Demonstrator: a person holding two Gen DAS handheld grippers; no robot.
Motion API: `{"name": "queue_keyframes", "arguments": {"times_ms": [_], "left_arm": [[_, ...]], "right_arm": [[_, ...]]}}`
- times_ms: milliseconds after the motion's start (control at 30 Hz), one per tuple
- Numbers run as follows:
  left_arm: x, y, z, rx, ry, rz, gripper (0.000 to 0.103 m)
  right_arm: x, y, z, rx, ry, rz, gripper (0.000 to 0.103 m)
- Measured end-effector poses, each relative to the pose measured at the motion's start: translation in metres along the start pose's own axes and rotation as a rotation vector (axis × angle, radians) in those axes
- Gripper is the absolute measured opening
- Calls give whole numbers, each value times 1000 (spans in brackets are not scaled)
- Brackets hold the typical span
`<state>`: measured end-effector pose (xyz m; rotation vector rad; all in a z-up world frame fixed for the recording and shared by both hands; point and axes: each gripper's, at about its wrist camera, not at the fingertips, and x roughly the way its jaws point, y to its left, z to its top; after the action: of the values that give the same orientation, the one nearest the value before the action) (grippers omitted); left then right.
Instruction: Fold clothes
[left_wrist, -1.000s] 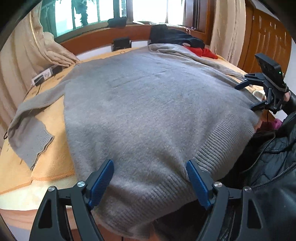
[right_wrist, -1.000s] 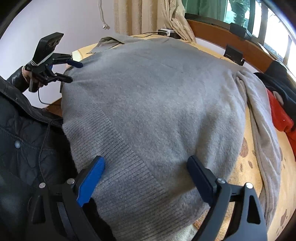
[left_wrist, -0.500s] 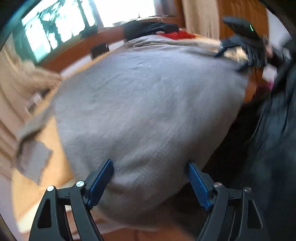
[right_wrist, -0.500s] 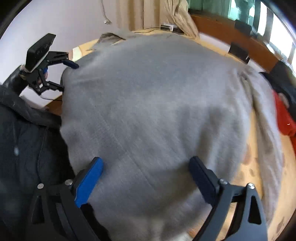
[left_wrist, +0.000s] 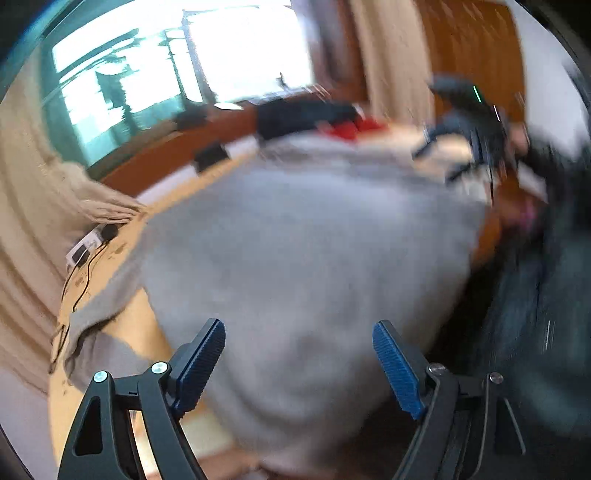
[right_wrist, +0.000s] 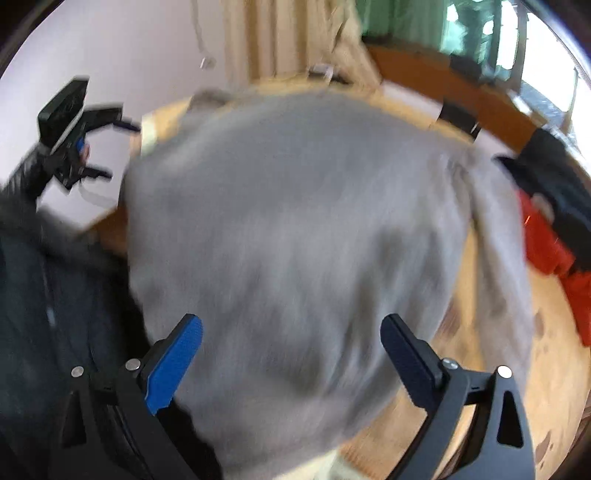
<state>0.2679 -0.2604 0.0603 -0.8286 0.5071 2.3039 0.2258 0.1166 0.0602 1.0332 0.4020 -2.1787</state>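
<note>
A large grey knitted sweater (left_wrist: 306, 251) lies spread flat on a tan-covered bed; it also fills the right wrist view (right_wrist: 295, 229). Its left sleeve (left_wrist: 99, 325) hangs toward the bed's left edge and its right sleeve (right_wrist: 495, 236) lies along the body. My left gripper (left_wrist: 299, 354) is open and empty above the hem's left part. My right gripper (right_wrist: 291, 350) is open and empty above the hem's right part. Each gripper shows in the other's view, the right (left_wrist: 465, 147) and the left (right_wrist: 92, 147), both raised off the cloth. Both views are motion-blurred.
Red (right_wrist: 546, 243) and black (right_wrist: 554, 177) clothes are piled at the bed's far right corner. A white power strip (left_wrist: 83, 249) with cables lies at the left edge by beige curtains (left_wrist: 33, 184). A wooden headboard (right_wrist: 461, 92) and window are behind. The person's dark jacket (right_wrist: 48, 295) is at the near edge.
Both grippers have lifted and pulled back from the hem, still open. The left camera swung so the sweater slid lower and right in view; the views turned blurry.
</note>
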Motion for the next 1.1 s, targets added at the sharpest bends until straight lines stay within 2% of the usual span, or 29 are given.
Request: {"name": "queue_keyframes", "arguments": {"times_ms": [67,133,200,300,367,433,633,700,733,867,967,1100], "left_arm": [[13,17,19,-106,-15,9,84],[41,29,25,-179,29,58,84],[67,39,21,-242,72,69,84],[99,52,5,-312,144,29,84],[101,60,-5,-303,132,17,85],[98,65,-14,-286,123,14,85],[93,76,-19,-281,108,9,85],[94,84,-9,-316,157,12,85],[94,87,0,-339,158,24,85],[77,113,45,-464,35,17,85],[109,127,63,-525,78,20,85],[153,146,85,-602,140,25,85]], "right_arm": [[4,-13,18,39,-45,-2,100],[17,-26,30,72,-56,7,102],[39,-38,39,98,-28,27,102],[73,-48,39,92,62,40,102],[86,-46,31,22,120,20,102],[82,-38,24,-53,124,-1,102],[74,-45,11,-36,128,10,102],[76,-44,17,-30,149,0,102],[77,-43,21,-26,157,-6,102],[66,-45,57,-12,63,-37,103],[68,-51,89,8,-3,-77,103],[115,-71,111,67,70,-82,103]]}}
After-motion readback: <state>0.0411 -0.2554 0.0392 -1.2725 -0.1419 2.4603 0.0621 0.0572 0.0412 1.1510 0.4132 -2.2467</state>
